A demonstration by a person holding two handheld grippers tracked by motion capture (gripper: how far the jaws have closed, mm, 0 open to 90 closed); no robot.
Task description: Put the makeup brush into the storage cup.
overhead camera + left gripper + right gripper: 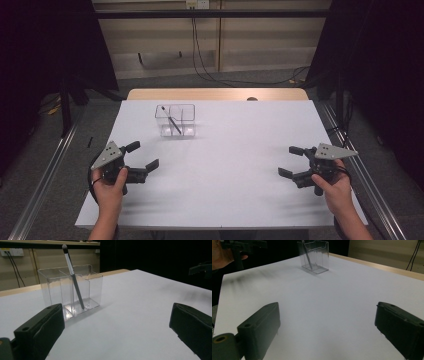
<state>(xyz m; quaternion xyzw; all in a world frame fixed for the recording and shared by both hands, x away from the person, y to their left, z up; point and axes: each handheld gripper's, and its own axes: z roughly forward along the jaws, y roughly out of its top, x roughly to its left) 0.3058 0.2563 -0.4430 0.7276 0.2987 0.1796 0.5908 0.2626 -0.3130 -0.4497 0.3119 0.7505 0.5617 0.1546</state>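
Two hand-held black tongs, bare forearms

Left tongs (143, 156) and right tongs (290, 161) each carry a grey three-cornered plate with dark screw dots; blocky matte jaws show round holes; a black cable loops behind the left tongs.

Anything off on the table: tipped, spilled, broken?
Nothing stands out. The clear organizer stands upright on the white table, with one brush leaning inside a compartment. Left gripper and right gripper are open and empty.
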